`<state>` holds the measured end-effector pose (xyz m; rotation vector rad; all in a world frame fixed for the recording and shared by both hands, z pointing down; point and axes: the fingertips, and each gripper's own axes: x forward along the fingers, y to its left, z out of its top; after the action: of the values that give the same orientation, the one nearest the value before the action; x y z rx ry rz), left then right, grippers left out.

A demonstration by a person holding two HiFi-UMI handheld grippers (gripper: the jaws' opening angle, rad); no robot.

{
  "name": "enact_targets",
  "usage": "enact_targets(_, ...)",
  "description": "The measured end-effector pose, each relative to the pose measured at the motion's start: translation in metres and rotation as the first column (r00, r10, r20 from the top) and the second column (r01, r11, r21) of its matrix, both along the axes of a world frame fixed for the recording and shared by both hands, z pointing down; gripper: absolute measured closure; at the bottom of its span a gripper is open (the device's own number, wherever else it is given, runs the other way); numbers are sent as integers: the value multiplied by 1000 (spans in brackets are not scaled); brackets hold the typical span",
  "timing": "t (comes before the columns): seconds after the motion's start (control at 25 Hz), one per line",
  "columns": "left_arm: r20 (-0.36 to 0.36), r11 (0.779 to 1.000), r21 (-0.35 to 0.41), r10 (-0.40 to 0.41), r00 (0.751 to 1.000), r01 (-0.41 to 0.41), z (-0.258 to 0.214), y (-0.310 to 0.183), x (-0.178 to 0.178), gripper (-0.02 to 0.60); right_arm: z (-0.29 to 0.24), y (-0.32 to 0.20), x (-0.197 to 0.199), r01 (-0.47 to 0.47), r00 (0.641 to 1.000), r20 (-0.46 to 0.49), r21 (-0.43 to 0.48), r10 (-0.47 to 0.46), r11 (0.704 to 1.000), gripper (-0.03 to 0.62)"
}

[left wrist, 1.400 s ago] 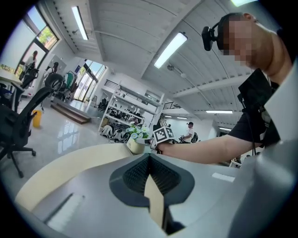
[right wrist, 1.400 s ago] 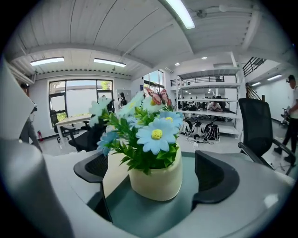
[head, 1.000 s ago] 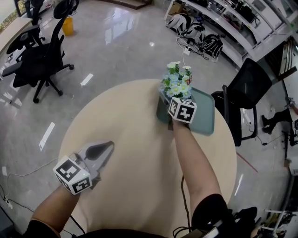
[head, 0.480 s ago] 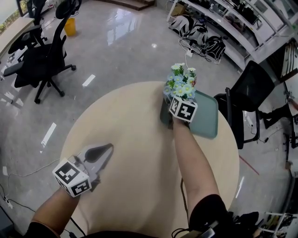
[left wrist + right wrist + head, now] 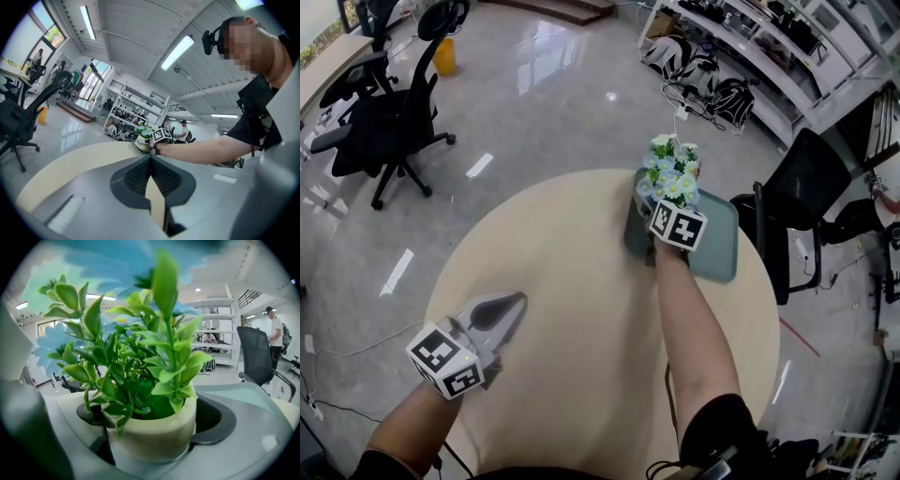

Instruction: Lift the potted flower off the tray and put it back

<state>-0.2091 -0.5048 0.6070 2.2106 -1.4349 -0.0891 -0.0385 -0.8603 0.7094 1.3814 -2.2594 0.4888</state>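
The potted flower [image 5: 673, 178], a cream pot with green leaves and pale blue and white blooms, stands at the near left end of the teal tray [image 5: 717, 253]. My right gripper [image 5: 667, 206] reaches onto the tray, its marker cube just behind the pot. In the right gripper view the pot [image 5: 150, 432] sits between the two dark pads [image 5: 218, 420]; the jaws are closing and stand close to its sides. My left gripper [image 5: 517, 302] hovers over the table's near left part, shut and empty, its tips [image 5: 150, 157] meeting. The left gripper view shows the pot [image 5: 143, 143] far off.
The round beige table [image 5: 562, 281] carries the tray at its far right. A black office chair [image 5: 802, 187] stands close to the table's right edge and another [image 5: 380, 103] on the floor at far left. Shelves with bags [image 5: 712, 84] line the back.
Only the head view has shifted slightly. Both grippers and the pot keep their places.
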Motion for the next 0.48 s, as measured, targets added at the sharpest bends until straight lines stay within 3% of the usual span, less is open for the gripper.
enact_targets(0.2, 12, 1000, 24, -11, 1000, 11, -23, 9, -3, 588, -32, 20, 4, 40, 999, 11, 18, -40, 999, 46)
enact_targets(0.48, 25, 997, 71, 17, 1000, -19, -73, 31, -10, 588, -110, 72, 18, 27, 999, 43, 34, -28, 999, 46)
